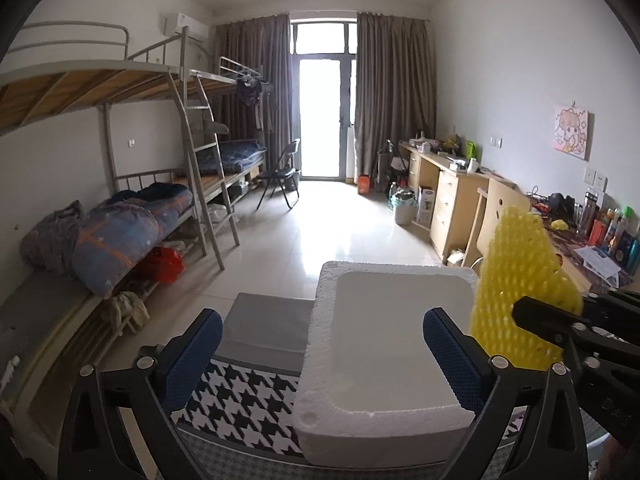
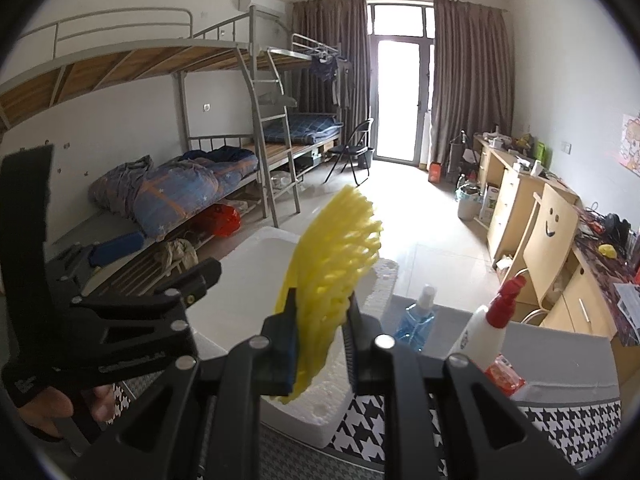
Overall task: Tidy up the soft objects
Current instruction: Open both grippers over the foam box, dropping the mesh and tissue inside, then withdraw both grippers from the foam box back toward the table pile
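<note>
Between the blue pads of your right tool (image 2: 320,340), the yellow foam net (image 2: 336,264) is clamped near its lower end, and it stands up and leans a little away from you over the white foam tray (image 2: 320,404). From the left wrist view, that same net (image 1: 520,292) rises just beside the tray's right edge, with the black fingers of the right tool (image 1: 560,326) reaching in from the right. Your left tool (image 1: 324,344) has its two blue pads spread wide apart, one on each side of the white foam tray (image 1: 384,332), and they grip nothing; whether they touch the tray's sides cannot be told. The tray lies open side up on the tabletop, on a black-and-white houndstooth cloth (image 1: 248,404), and a grey box (image 1: 268,328) sits behind its left side. To the right in the right wrist view, a blue spray bottle (image 2: 416,320) stands in a grey bin (image 2: 560,356), and a white bottle with a red nozzle (image 2: 492,328) leans beside it. Your left tool (image 2: 120,320) shows as black linkage at the left edge of that view, with your fingers (image 2: 44,408) wrapped below it. Behind everything, bunk beds (image 1: 140,128) line the left wall and wooden desks (image 1: 452,196) line the right.
</note>
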